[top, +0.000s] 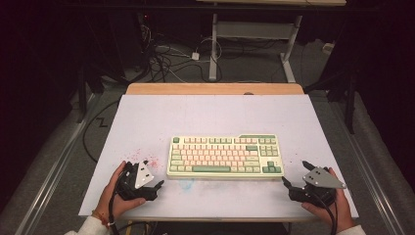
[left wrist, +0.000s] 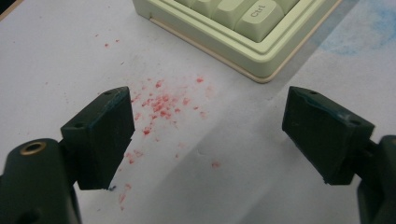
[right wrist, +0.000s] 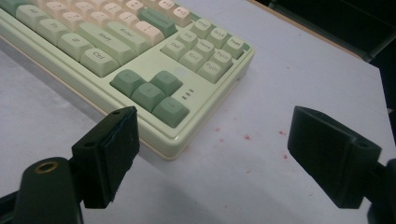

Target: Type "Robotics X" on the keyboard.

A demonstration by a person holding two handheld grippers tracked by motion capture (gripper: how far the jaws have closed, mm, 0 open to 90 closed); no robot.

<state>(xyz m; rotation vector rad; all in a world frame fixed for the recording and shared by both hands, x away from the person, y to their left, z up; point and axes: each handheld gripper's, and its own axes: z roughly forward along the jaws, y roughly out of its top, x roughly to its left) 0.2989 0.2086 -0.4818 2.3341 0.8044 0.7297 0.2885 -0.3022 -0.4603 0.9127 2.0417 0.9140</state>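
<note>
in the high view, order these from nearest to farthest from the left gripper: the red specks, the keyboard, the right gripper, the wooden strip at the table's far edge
From the left gripper:
1. Red specks, just beyond it on the white sheet.
2. Keyboard, to its right at the centre.
3. Right gripper, across at the near right.
4. Wooden strip, along the far edge.

Overhead light falls evenly on the white worktop [top: 147, 122] while the surrounding room stays dark, the keyboard [right wrist: 140, 60] casts soft shadows, and the close views are sharp, blurring slightly at the bottom edge.
</note>
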